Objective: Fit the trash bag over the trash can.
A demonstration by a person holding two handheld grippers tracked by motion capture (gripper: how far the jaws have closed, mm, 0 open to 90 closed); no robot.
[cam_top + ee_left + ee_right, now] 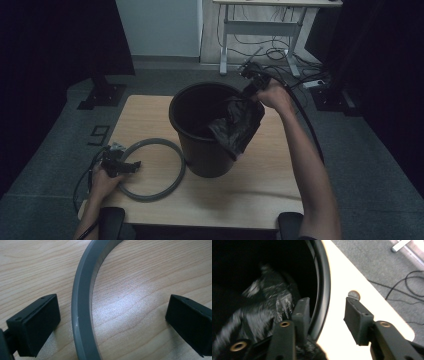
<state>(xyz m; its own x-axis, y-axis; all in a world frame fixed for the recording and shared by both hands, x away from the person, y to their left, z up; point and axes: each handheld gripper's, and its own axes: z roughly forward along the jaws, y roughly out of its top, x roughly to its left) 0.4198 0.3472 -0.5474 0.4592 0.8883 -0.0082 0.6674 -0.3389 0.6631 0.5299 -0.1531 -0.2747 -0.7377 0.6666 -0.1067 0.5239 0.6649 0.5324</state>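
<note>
- The wooden table (270, 180) has bare top in front of the black bucket (207, 155) and to its right. The bucket stands near the middle, closer to the far edge, and the grey ring (172, 185) lies flat to its left, just beside its base.
- In the right gripper view the table's rounded corner is close behind the bucket rim (325, 287), with grey carpet and loose cables past the edge.
- The left gripper (122, 166) rests low on the near left part of the table. Its jaws stand wide apart, with the ring's band (81, 312) passing between them, nearer the left jaw; neither pad touches it.
- The right gripper (325, 315) is at the far right of the bucket rim, held in the right hand (272, 95). Its jaws are partly open and straddle the rim, one inside the bucket and one outside over the table; the pads are not pressing on the rim.
- The black bin bag (237, 125) is draped over the right side of the rim, part inside and part hanging down the outer wall.
- The bag is crinkled and glossy, with pale highlights on its folds (262, 305). It lies against the inner jaw, but the blur may hide whether it is pinched.
</note>
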